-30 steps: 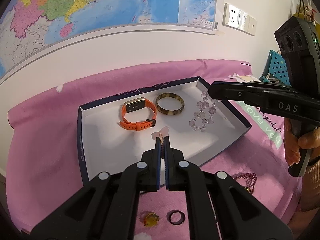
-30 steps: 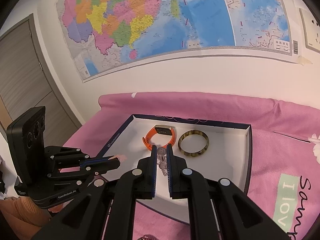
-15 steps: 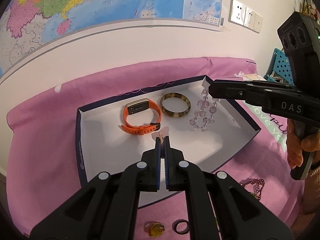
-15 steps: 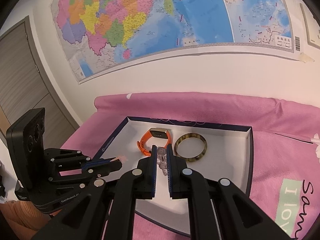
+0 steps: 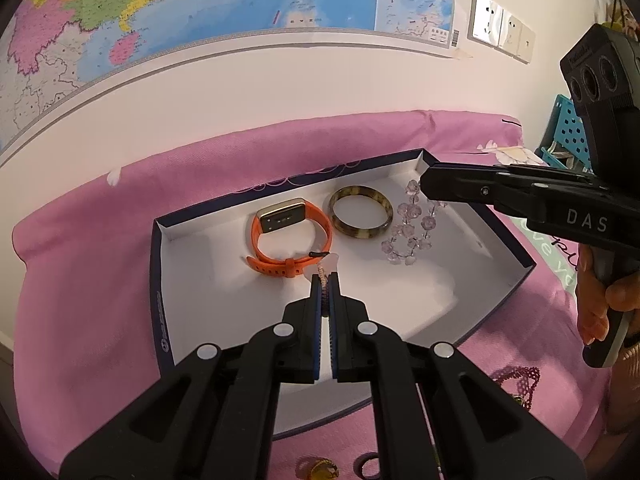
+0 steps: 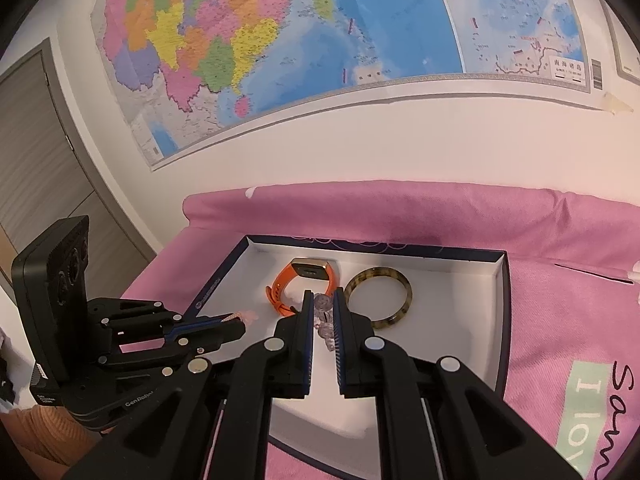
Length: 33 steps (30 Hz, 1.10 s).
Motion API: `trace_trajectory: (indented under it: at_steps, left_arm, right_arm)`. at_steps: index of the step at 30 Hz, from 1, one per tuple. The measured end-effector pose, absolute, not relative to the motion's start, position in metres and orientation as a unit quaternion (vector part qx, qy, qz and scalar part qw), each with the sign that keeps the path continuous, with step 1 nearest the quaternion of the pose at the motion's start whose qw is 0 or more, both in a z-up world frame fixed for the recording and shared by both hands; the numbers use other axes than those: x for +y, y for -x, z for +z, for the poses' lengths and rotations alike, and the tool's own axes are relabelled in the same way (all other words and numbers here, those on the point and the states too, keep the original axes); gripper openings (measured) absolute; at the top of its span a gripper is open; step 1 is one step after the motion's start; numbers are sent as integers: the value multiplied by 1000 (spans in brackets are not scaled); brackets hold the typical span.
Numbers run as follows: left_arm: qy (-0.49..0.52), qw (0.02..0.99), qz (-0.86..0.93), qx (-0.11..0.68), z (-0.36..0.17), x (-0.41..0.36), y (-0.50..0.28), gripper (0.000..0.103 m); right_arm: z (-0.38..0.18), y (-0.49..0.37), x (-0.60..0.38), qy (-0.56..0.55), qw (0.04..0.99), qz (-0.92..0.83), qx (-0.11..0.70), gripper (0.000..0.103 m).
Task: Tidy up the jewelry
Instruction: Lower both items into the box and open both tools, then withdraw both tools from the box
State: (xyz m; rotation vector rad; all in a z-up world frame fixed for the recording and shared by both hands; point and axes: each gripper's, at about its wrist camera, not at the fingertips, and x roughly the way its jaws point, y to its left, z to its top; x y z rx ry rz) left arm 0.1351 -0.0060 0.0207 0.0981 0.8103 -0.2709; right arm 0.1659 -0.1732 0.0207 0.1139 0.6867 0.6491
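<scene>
A white-lined box (image 5: 192, 240) with a dark blue rim lies on the pink cloth. In it are an orange watch band (image 5: 290, 232), a tortoiseshell bangle (image 5: 362, 216) and a clear crystal bead bracelet (image 5: 412, 232). My left gripper (image 5: 325, 278) is shut on a thin pink braided cord with a pale charm (image 5: 329, 264), held over the box. My right gripper (image 6: 322, 304) is shut on the bead bracelet (image 6: 325, 318), whose upper end it holds while the rest hangs into the box. The right gripper also shows in the left wrist view (image 5: 432, 190).
On the cloth in front of the box lie an amber ring (image 5: 320, 470), a dark ring (image 5: 370, 467) and a magenta beaded chain (image 5: 516, 380). A wall with a map stands behind. A teal perforated bin (image 5: 568, 136) is at the right.
The left gripper has moved forward over the box with the cord. The right gripper stays over the box's right part with the beads; its jaws stand slightly wider.
</scene>
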Motion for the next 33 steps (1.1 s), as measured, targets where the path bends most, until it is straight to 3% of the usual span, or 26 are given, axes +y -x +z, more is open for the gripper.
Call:
trace_trajectory:
  at_steps: [26,33]
  left_arm:
    - [-46,888,-119,441,-10,-8,-164,4]
    - [-44,885,-116,449,-17,-10,-169,8]
  right_arm:
    - [-4,-189,-154,-56,873,310,373,8]
    - [-15,-194,-144,-45,868,308,387,10]
